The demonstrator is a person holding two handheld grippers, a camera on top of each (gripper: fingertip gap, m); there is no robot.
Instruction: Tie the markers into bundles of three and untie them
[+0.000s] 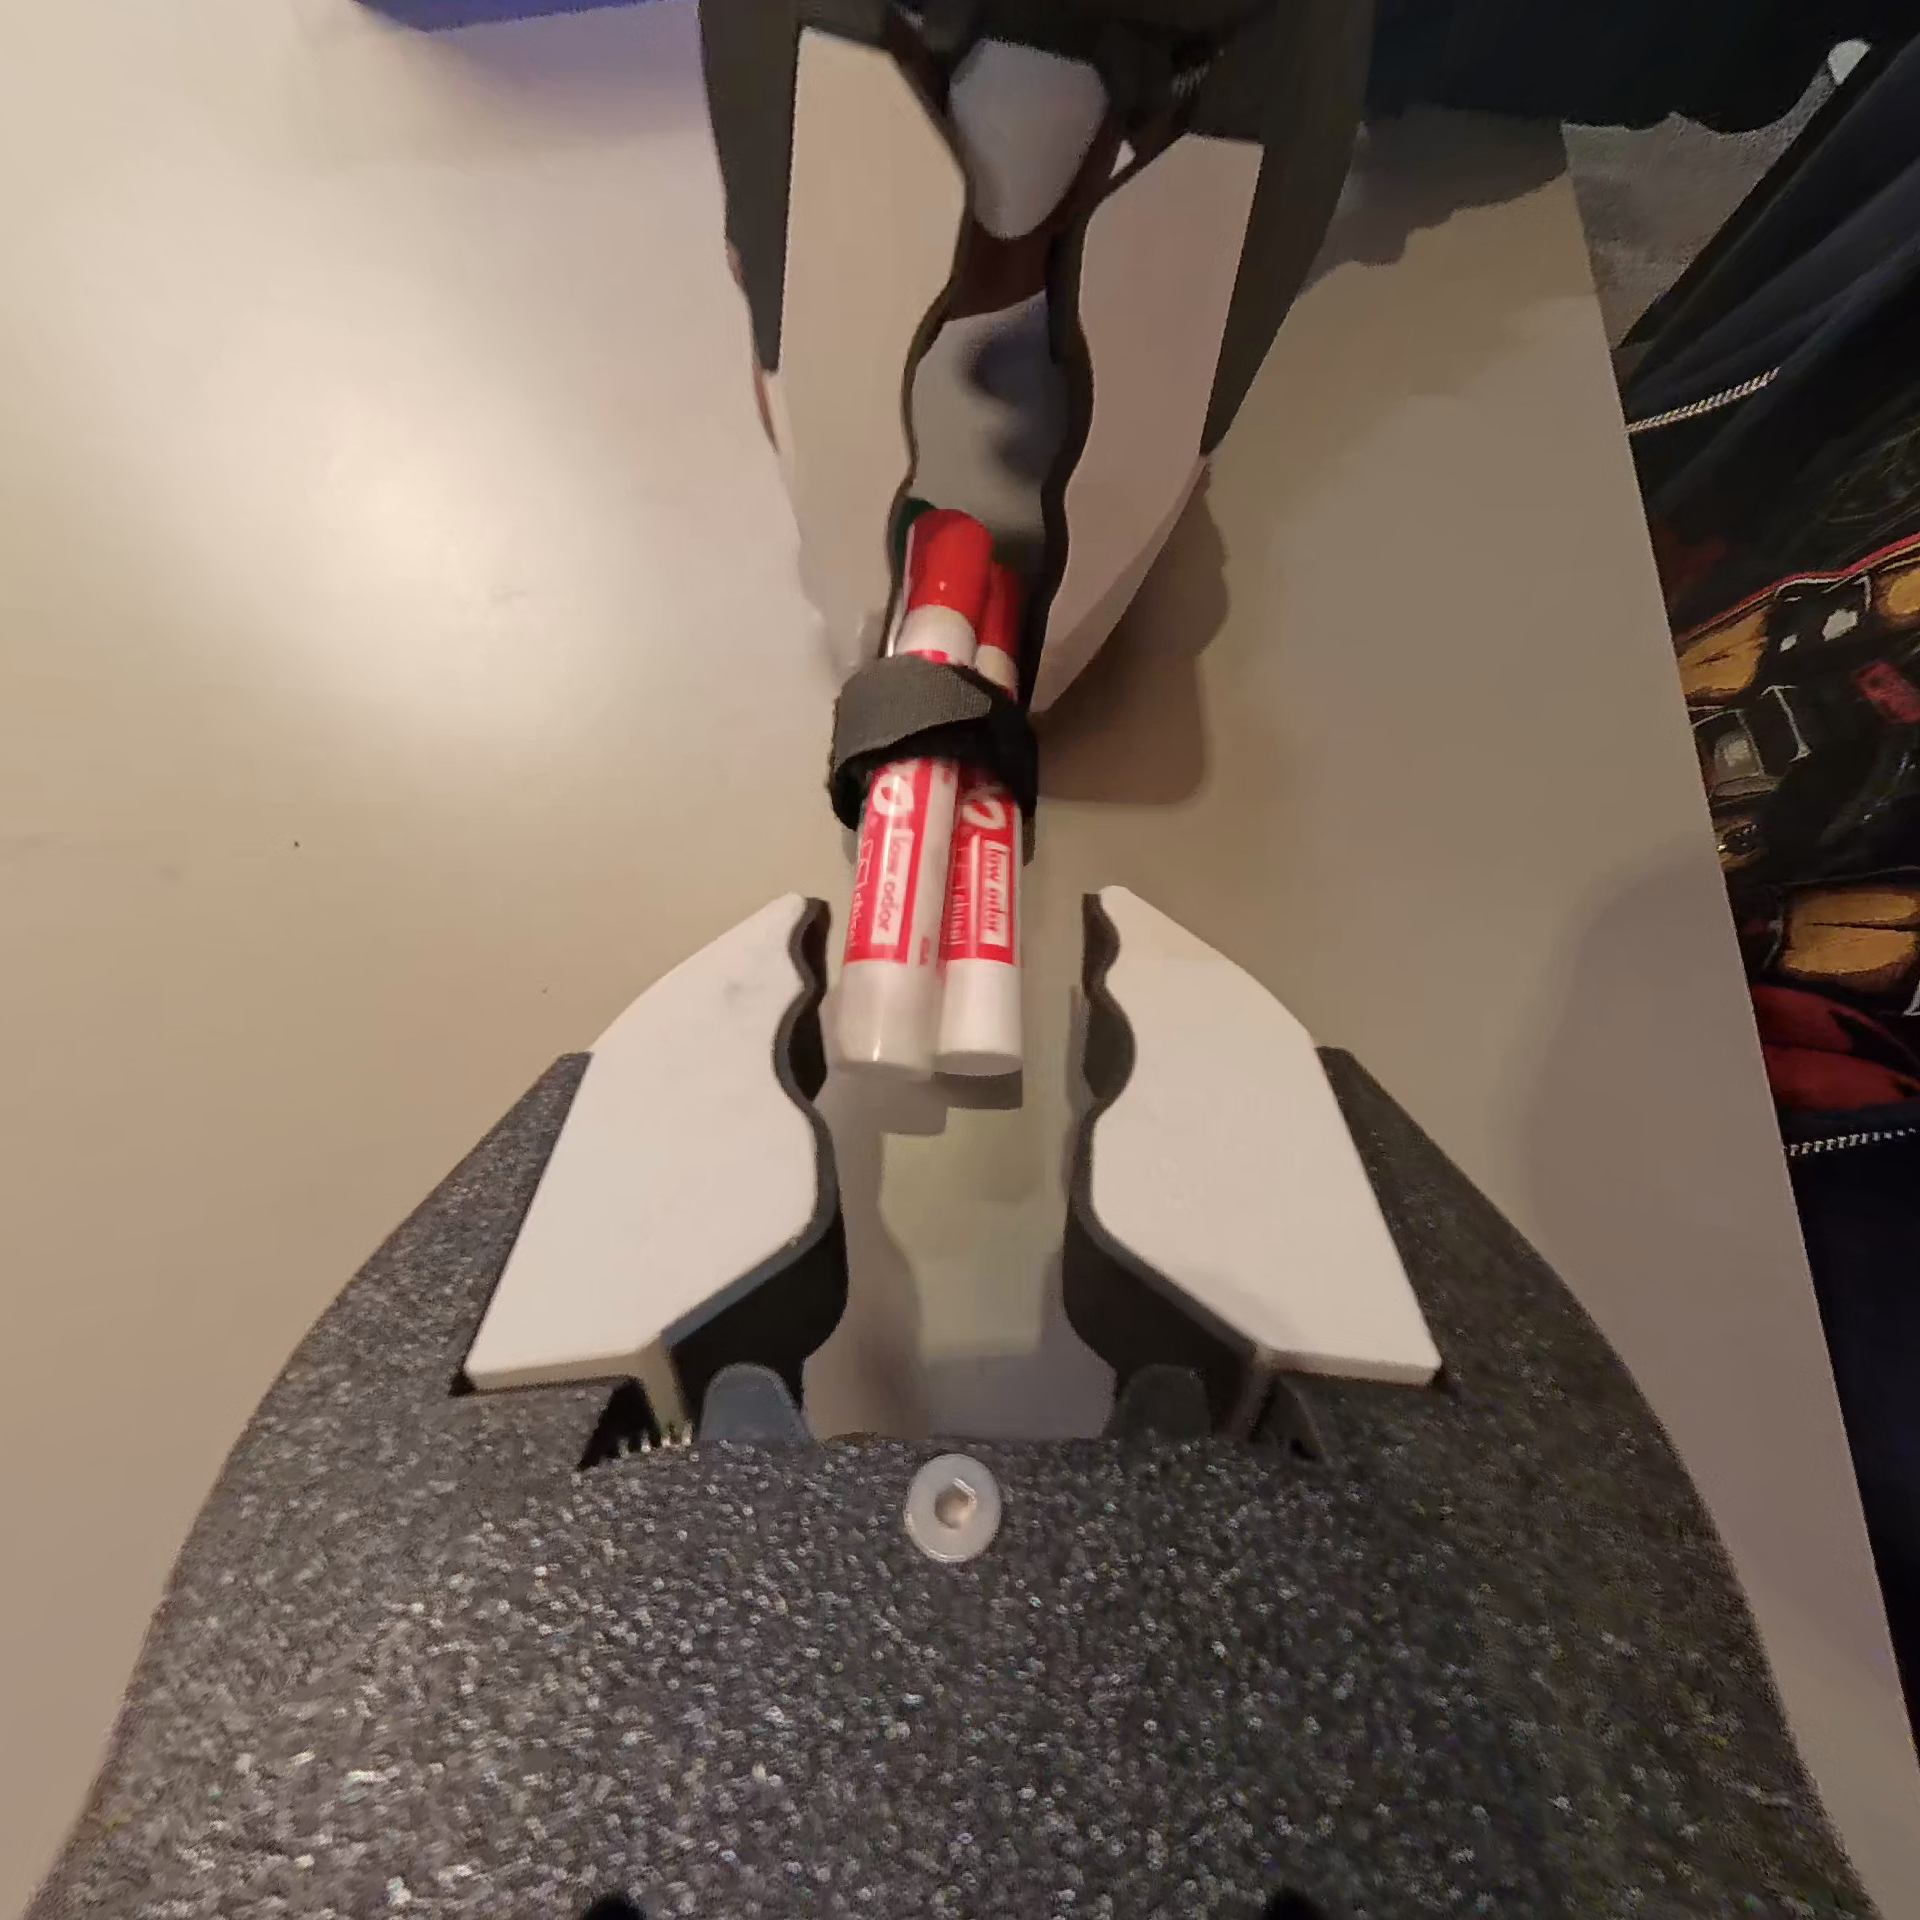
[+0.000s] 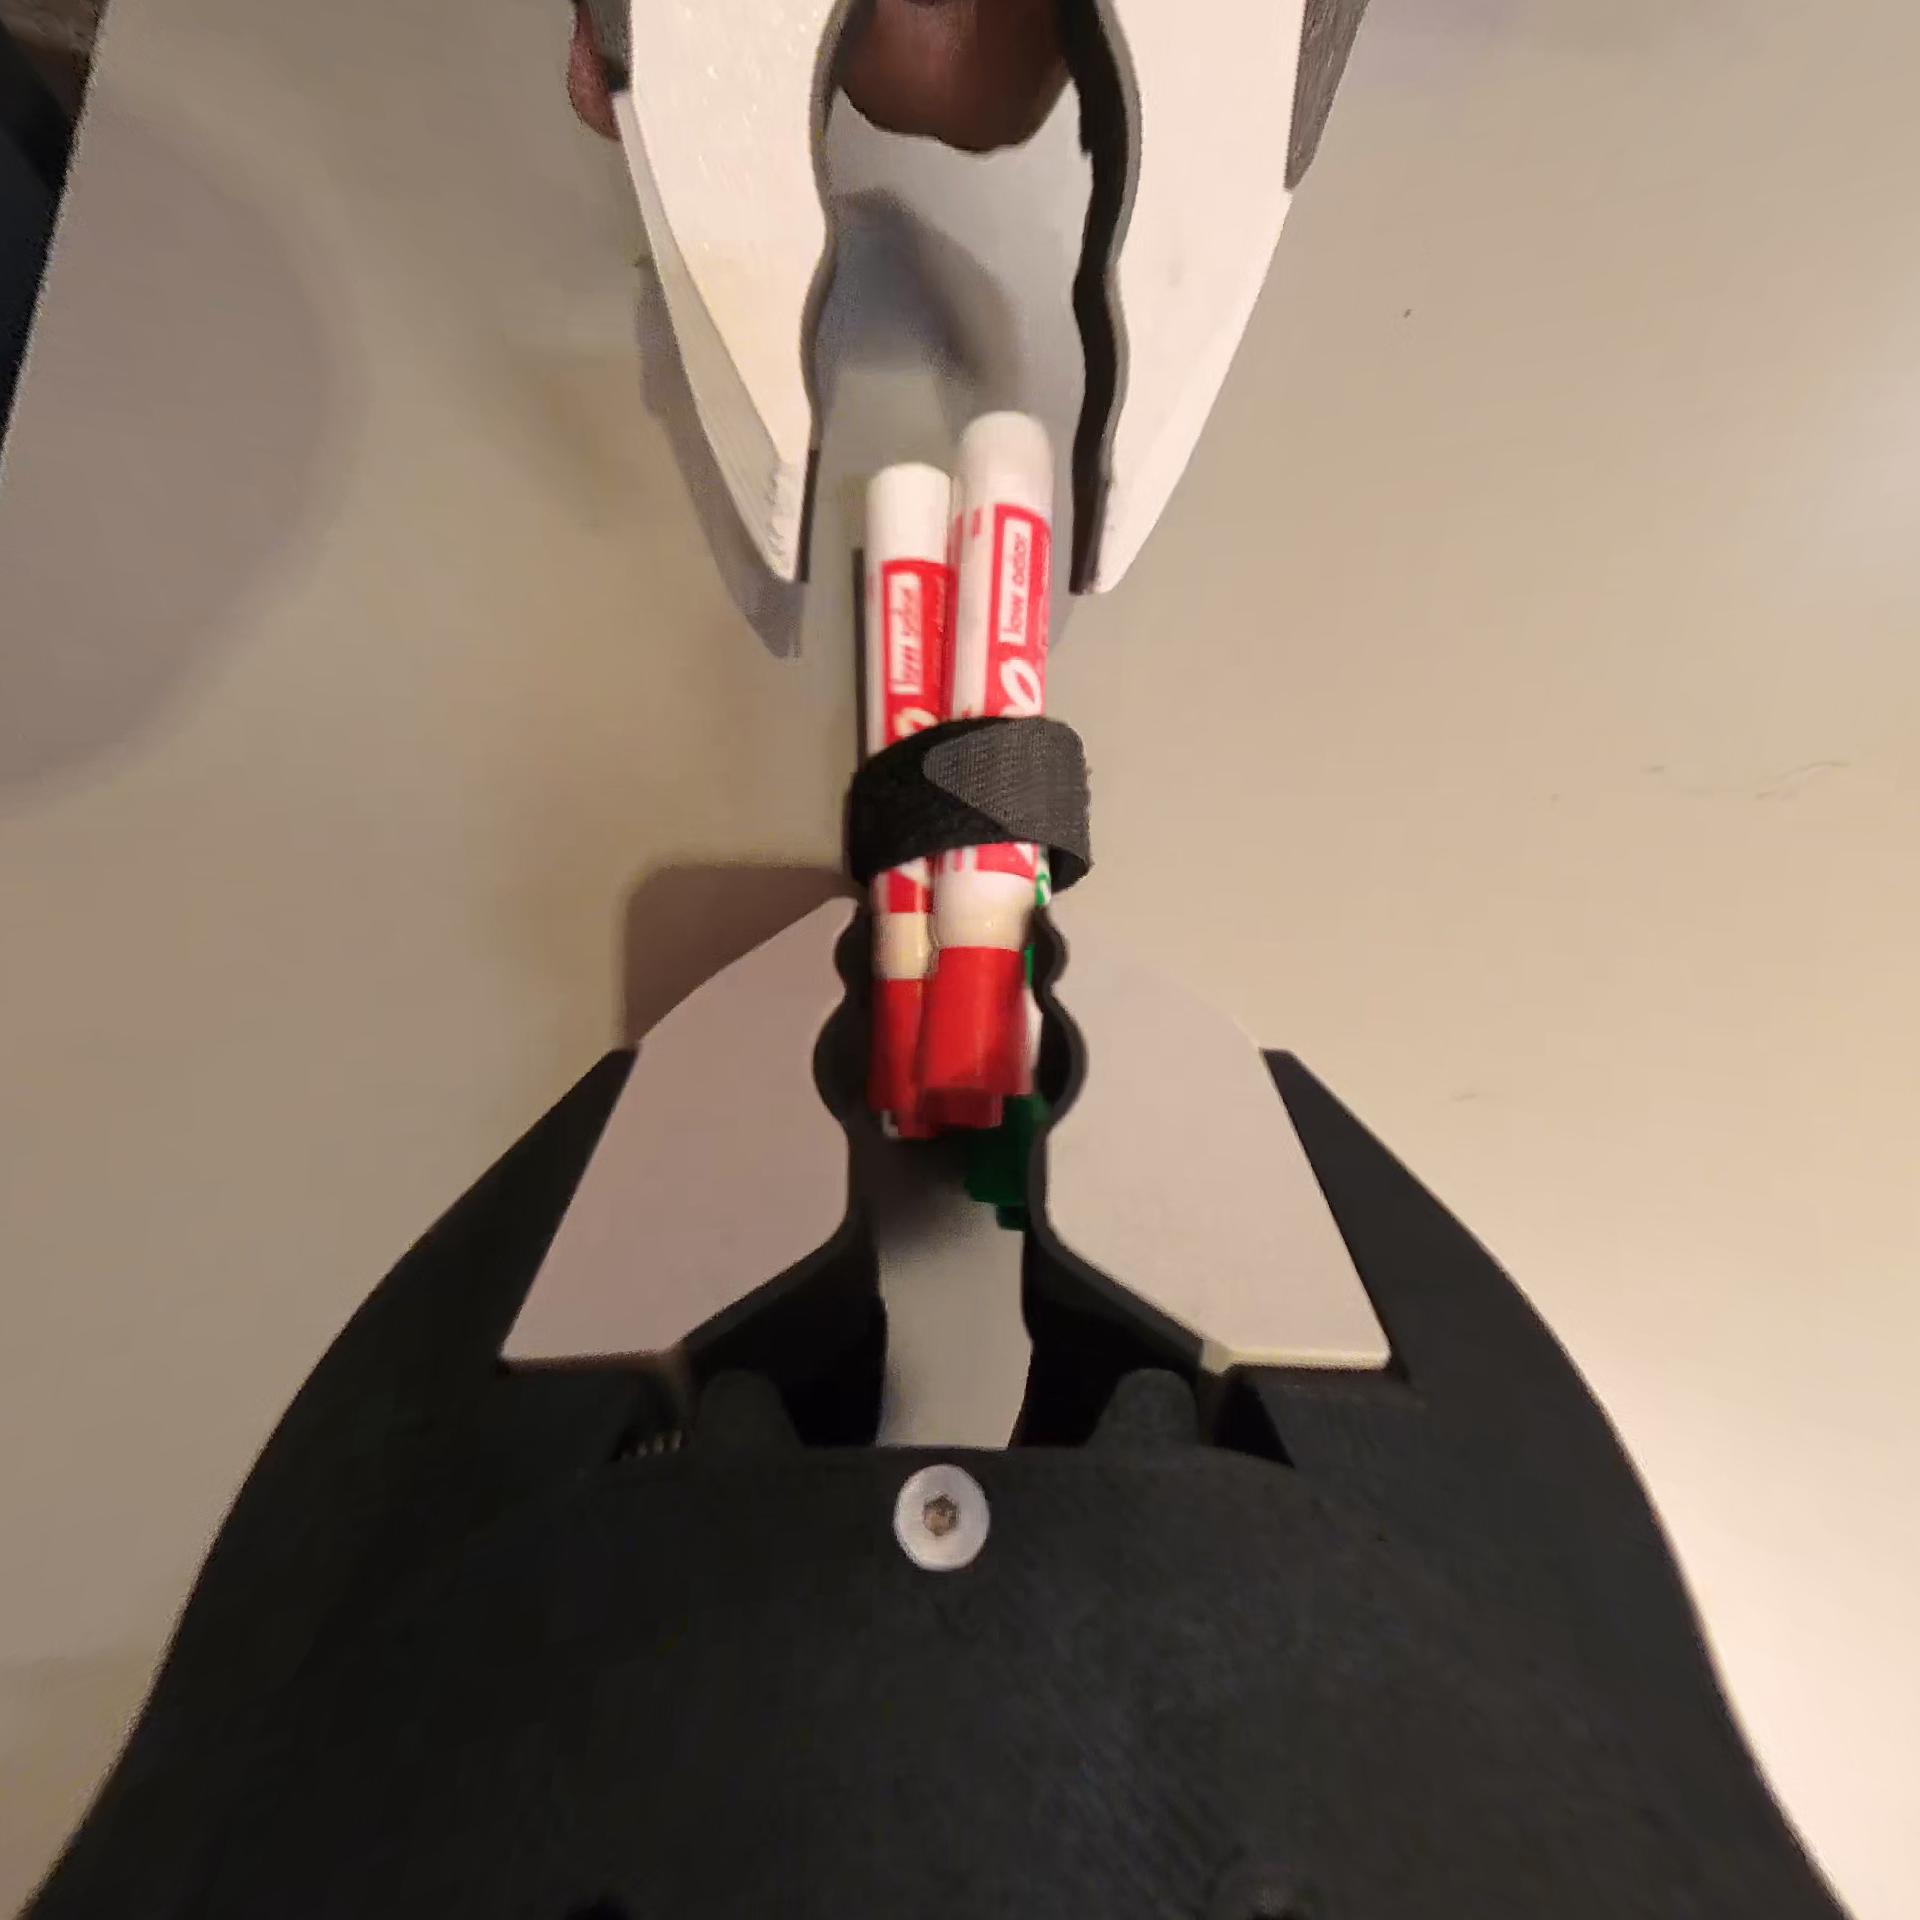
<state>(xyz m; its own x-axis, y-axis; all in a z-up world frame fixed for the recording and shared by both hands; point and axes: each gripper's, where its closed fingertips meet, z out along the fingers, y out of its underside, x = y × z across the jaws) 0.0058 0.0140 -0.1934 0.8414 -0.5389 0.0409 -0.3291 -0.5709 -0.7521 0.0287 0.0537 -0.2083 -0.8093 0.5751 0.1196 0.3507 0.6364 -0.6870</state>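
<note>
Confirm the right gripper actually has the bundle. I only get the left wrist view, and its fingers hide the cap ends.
Observer: Yes. In the right wrist view, the right gripper is shut on the marker bundle at the cap ends.
Operator: I count two red ones. Is there a third?
Observer: Yes. A green-capped marker lies below and beside the two red ones. Its cap sticks out past theirs, toward the gripper's body.
</note>
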